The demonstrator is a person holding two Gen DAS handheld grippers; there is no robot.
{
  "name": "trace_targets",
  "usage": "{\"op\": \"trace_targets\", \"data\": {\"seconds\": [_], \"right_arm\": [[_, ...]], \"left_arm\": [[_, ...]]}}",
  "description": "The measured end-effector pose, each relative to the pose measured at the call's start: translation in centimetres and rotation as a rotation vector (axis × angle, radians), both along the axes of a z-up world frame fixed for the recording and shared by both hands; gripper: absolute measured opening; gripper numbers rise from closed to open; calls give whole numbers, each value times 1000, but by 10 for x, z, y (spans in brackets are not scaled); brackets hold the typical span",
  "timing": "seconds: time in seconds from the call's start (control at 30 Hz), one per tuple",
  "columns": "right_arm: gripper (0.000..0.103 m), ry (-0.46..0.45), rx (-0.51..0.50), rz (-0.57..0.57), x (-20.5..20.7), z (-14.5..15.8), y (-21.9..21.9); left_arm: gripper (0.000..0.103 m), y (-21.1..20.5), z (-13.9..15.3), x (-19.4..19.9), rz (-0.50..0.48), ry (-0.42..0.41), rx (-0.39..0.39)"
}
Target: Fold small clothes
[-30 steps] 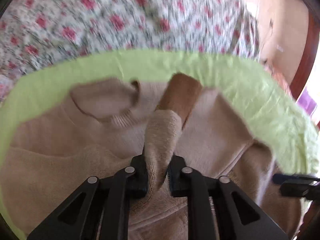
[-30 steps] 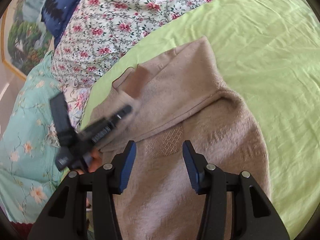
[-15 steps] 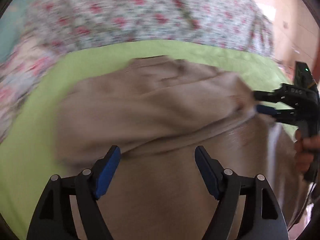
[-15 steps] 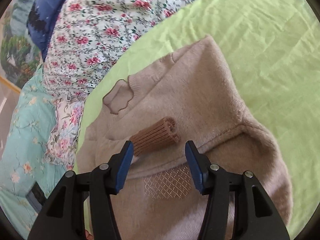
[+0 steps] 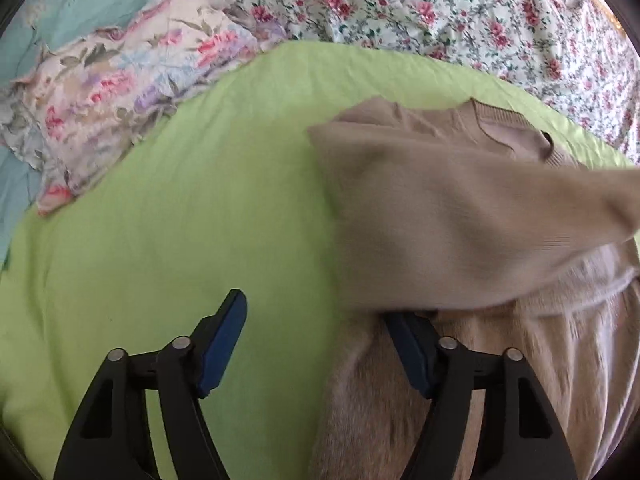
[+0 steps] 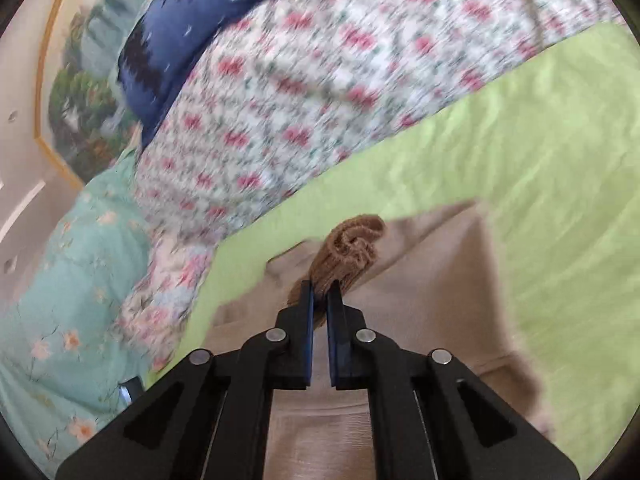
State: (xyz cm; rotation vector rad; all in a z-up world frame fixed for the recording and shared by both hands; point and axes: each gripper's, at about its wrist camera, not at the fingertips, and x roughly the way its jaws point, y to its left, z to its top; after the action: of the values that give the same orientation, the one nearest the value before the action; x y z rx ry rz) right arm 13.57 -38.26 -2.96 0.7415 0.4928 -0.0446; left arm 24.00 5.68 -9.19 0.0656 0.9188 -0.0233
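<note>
- Pinching the brown ribbed cuff (image 6: 354, 254), your right gripper (image 6: 320, 300) had its 2 fingers nearly closed on it above the beige sweater (image 6: 420, 288).
- Your left gripper (image 5: 320, 320) stood wide open, holding nothing, 1 finger (image 5: 224, 336) over the green sheet (image 5: 180, 220), the other under a lifted fold of sweater near the floral bedding (image 5: 440, 12).
</note>
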Motion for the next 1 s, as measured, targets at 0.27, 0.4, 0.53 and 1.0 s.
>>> {"op": "trace_targets", "data": {"seconds": [0.27, 0.4, 0.53, 1.0], "right_arm": [[12, 354, -22, -114, 14, -75, -10], [27, 219, -139, -97, 5, -30, 28], [81, 39, -141, 201, 45, 13, 85], [83, 333, -72, 977, 299, -42, 268]], "left_arm": [[66, 4, 4, -5, 76, -32, -31], [66, 2, -4, -6, 58, -10, 1], [68, 10, -10, -10, 71, -3, -53], [68, 23, -15, -12, 96, -21, -147]]}}
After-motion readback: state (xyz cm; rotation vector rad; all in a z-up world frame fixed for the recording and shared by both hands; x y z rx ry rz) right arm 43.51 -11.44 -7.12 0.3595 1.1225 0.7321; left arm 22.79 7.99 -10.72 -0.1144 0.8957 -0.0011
